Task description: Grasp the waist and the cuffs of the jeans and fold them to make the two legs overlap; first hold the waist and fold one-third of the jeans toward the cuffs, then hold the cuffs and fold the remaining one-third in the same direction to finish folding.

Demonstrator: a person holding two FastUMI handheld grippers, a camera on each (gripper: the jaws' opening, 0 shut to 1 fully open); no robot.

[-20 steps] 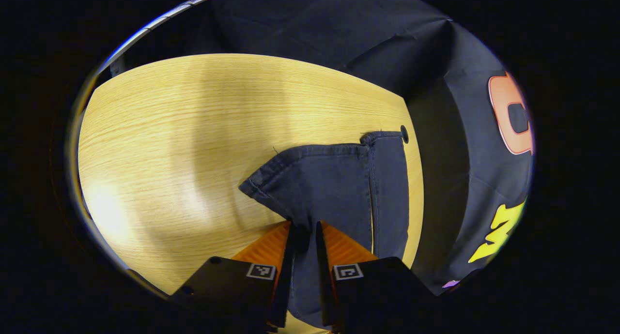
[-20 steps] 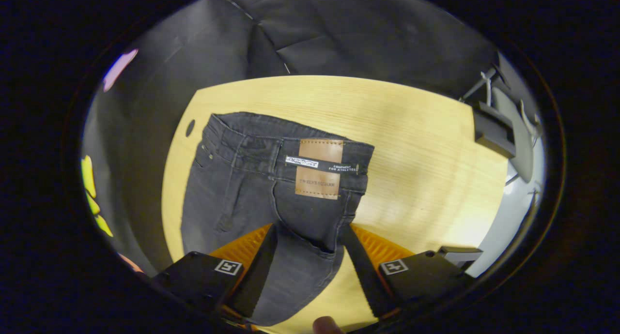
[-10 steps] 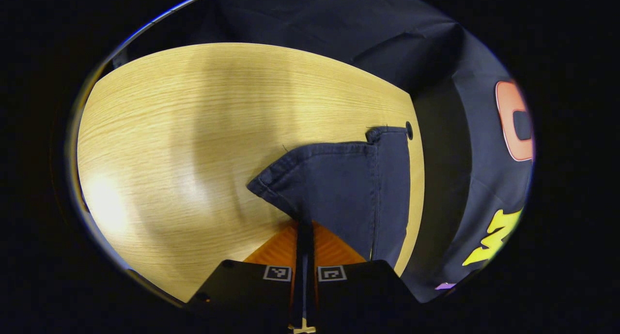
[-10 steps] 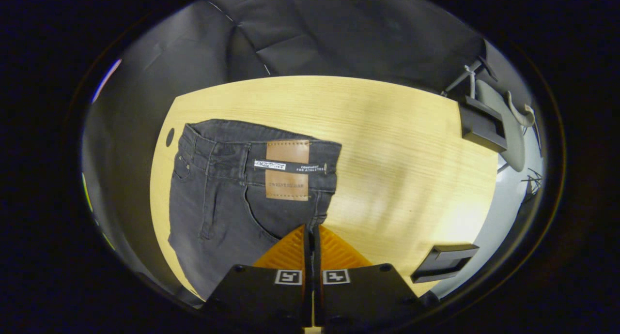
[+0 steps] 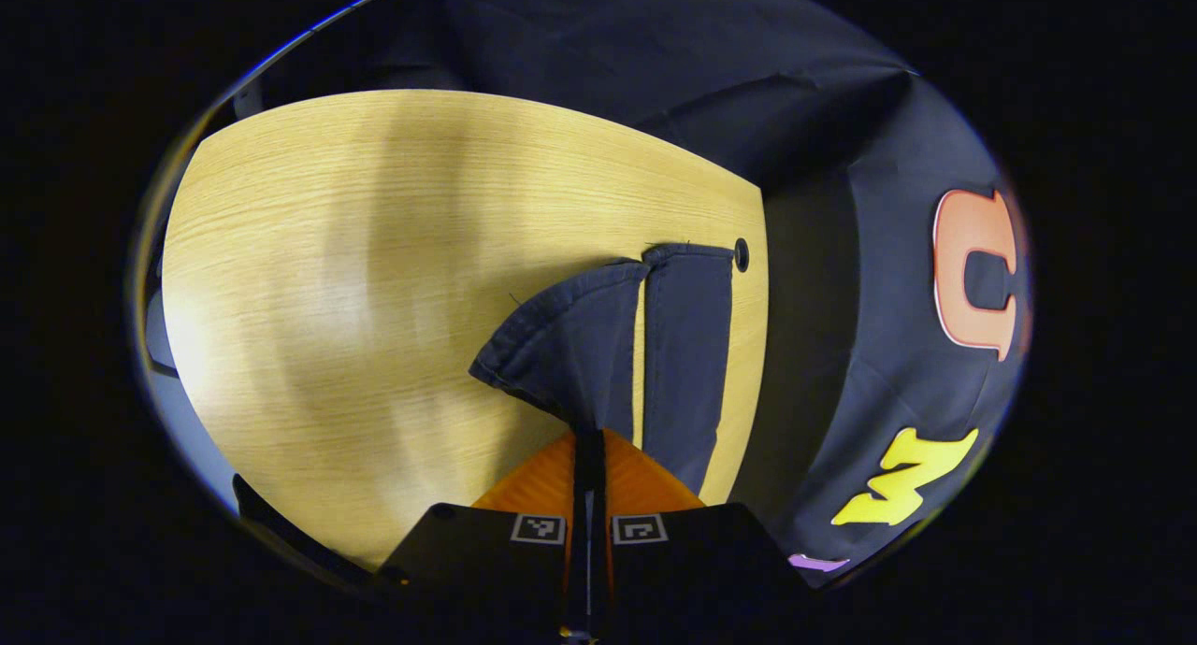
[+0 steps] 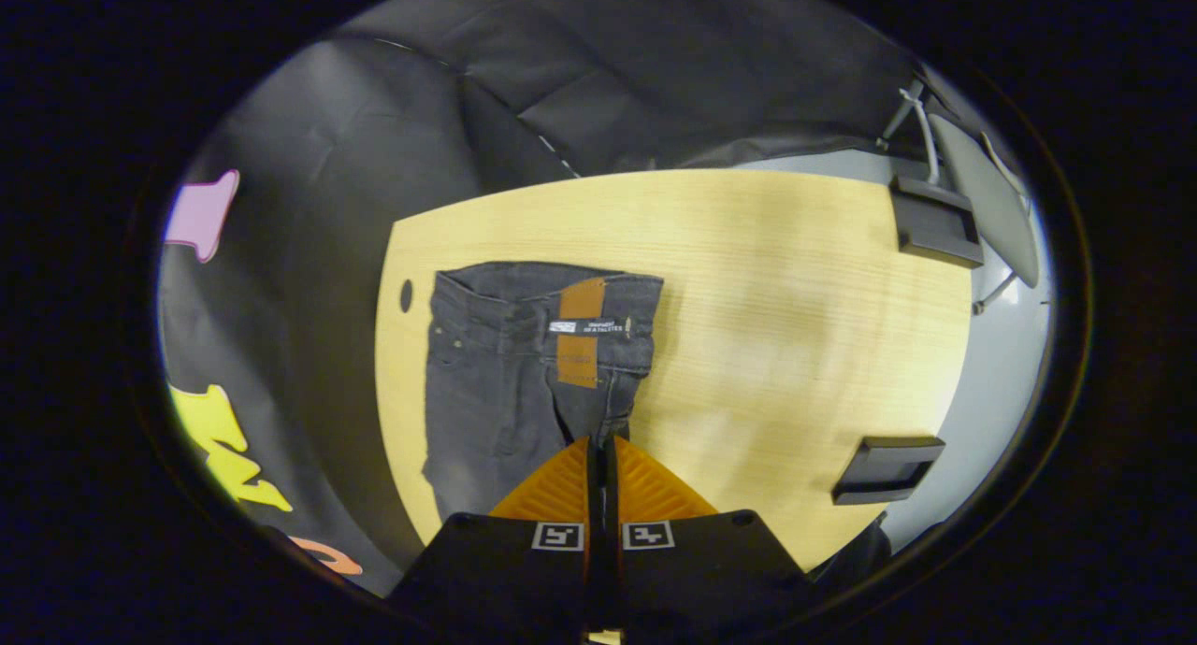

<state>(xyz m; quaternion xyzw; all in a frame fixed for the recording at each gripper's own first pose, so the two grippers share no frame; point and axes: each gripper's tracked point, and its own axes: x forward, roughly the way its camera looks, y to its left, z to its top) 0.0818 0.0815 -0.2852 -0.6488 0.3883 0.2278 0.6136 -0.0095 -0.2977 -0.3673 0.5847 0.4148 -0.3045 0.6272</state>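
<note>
The jeans (image 6: 510,374) lie on the wooden table (image 6: 776,280), close to the table edge that has a small round hole (image 6: 406,295). In the right gripper view, the waist end with its brown leather patch (image 6: 580,332) lies flat just beside that hole, and the right gripper (image 6: 601,444) is pinched narrow on the denim below the patch, lifting that edge slightly. In the left gripper view, the 2 cuffs (image 5: 645,262) reach toward the same hole (image 5: 742,254); the leg farther from the hole is raised and tilted off the table (image 5: 374,252), with a strip of wood showing between the 2 legs. The left gripper (image 5: 589,439) is clamped tight on that raised leg's fabric.
</note>
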